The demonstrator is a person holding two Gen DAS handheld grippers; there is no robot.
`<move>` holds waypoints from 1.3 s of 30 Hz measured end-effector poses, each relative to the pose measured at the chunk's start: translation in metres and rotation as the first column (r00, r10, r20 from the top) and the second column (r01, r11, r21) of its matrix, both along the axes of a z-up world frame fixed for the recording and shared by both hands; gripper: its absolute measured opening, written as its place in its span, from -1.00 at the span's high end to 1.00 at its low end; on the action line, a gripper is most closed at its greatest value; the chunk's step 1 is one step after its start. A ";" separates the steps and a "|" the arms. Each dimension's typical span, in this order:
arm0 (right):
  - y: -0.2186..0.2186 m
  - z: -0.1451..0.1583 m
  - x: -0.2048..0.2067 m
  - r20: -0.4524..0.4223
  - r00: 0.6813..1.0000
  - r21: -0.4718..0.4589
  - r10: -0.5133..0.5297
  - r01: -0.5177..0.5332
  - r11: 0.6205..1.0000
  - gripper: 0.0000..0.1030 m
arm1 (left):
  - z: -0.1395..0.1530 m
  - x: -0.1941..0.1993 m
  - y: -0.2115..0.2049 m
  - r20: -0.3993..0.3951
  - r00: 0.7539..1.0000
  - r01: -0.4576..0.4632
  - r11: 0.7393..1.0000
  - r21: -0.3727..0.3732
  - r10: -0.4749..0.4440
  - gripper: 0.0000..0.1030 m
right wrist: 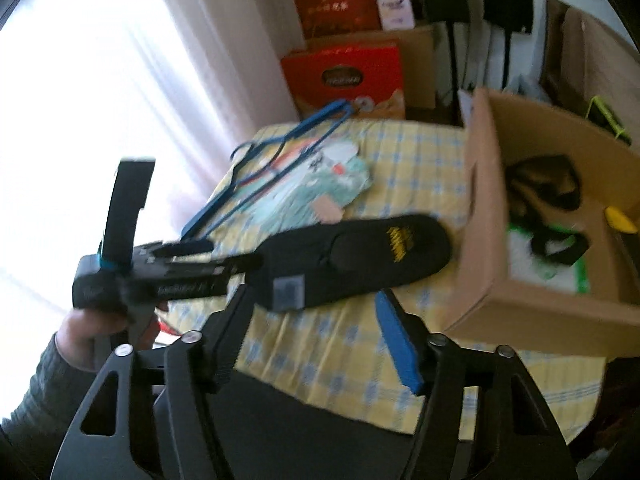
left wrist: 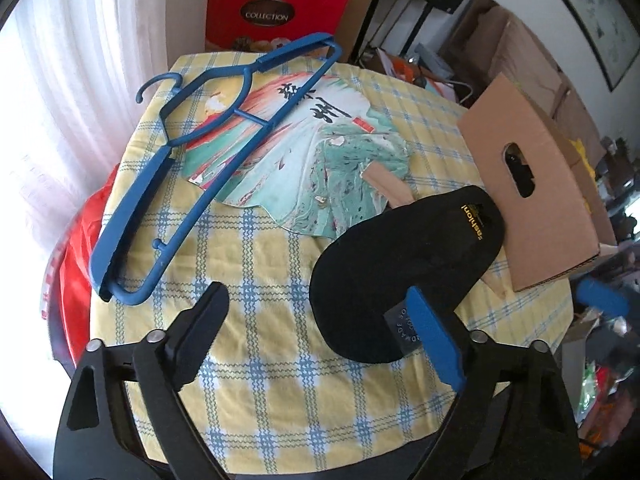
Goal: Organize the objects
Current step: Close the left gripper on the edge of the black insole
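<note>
On the bench (left wrist: 280,392), under a yellow-and-blue checked cloth, lie one blue clothes hanger (left wrist: 192,184), one painted paper fan (left wrist: 304,148) with a wooden handle, and one black insole (left wrist: 404,264) printed with gold lettering. One open cardboard box (left wrist: 540,200) stands at the bench's right edge; its flap has a hand-hole cut in it. In the right wrist view the box (right wrist: 480,216) holds a few dark and green-and-white things, too blurred to count.

The hanger lies along the left edge, its hook toward the far left corner, one arm resting over the fan. The fan sits in the middle toward the far edge. The insole lies near the right edge, its toe touching the box's flap and covering the end of the fan's handle.

The left gripper (left wrist: 320,328) points steeply down at the cloth, its jaws spread. The black finger (left wrist: 200,332) is over bare cloth and the blue pad (left wrist: 434,340) overlaps the insole's heel in the view; whether it touches cannot be told. Nothing is pinched.

In the right wrist view, the left gripper (right wrist: 224,264) is seen from the side, held by a hand (right wrist: 100,332) in a dark knitted sleeve, its fingers reaching the insole's (right wrist: 360,256) heel. The right gripper (right wrist: 316,340) slants down over the near part of the bench, jaws apart and holding nothing.
</note>
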State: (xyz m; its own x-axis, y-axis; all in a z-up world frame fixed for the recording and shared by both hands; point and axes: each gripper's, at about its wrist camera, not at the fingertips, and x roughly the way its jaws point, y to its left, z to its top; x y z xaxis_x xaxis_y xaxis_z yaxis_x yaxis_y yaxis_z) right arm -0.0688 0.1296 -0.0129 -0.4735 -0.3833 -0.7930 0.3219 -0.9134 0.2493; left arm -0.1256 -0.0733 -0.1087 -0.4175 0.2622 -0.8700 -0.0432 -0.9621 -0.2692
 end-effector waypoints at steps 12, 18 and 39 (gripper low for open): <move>-0.027 -0.067 -0.011 0.135 0.991 0.009 0.013 -0.014 1.000 -0.13 | 0.001 -0.019 0.014 -0.033 0.998 0.055 0.998 -0.029 -0.056 -0.47; -0.031 -0.088 -0.018 0.172 0.985 0.004 0.006 -0.007 1.000 -0.13 | -0.002 -0.034 0.024 -0.028 0.996 0.080 0.996 -0.038 -0.081 -0.47; -0.020 -0.088 -0.031 0.125 0.991 -0.082 -0.039 0.049 0.995 -0.12 | -0.015 -0.021 0.023 0.058 0.986 0.145 0.979 0.141 -0.155 -0.17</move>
